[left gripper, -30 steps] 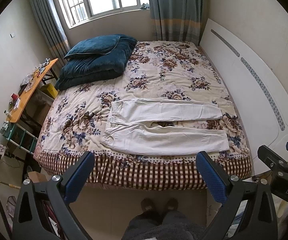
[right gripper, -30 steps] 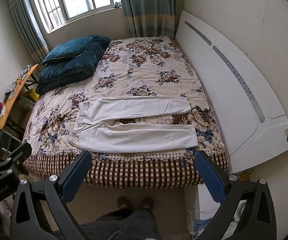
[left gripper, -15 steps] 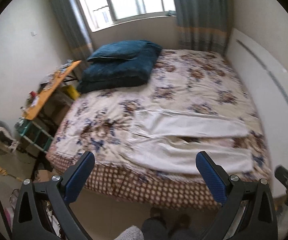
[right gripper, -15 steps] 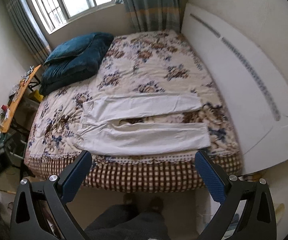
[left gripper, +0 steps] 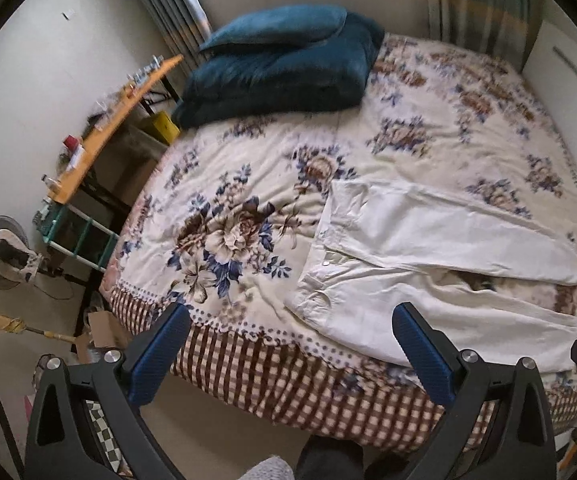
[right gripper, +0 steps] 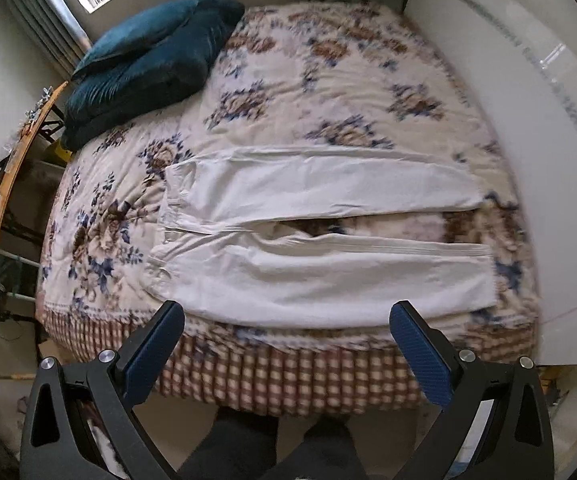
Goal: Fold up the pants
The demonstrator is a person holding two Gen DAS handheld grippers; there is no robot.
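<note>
White pants (left gripper: 428, 276) (right gripper: 312, 236) lie flat on the floral bedspread (left gripper: 240, 184) (right gripper: 328, 80), waistband to the left, both legs stretched to the right with a narrow gap between them. My left gripper (left gripper: 288, 344) hangs open above the bed's near edge, below the waistband end, touching nothing. My right gripper (right gripper: 286, 340) is open too, just short of the near leg's lower hem side, over the checked bed skirt (right gripper: 288, 372). Nothing sits between either pair of blue-padded fingers.
A dark teal duvet with a pillow (left gripper: 280, 68) (right gripper: 148, 60) is stacked at the bed's far left. A white headboard (right gripper: 528, 140) runs along the right. An orange side table (left gripper: 108, 128) with small items, a fan (left gripper: 4, 252) and floor clutter stand left. The person's feet (right gripper: 272, 444) are below.
Both grippers have moved forward and down toward the bed. The left view has swung left onto the waistband end; the pants now fill more of both views. The pants themselves lie as before.
</note>
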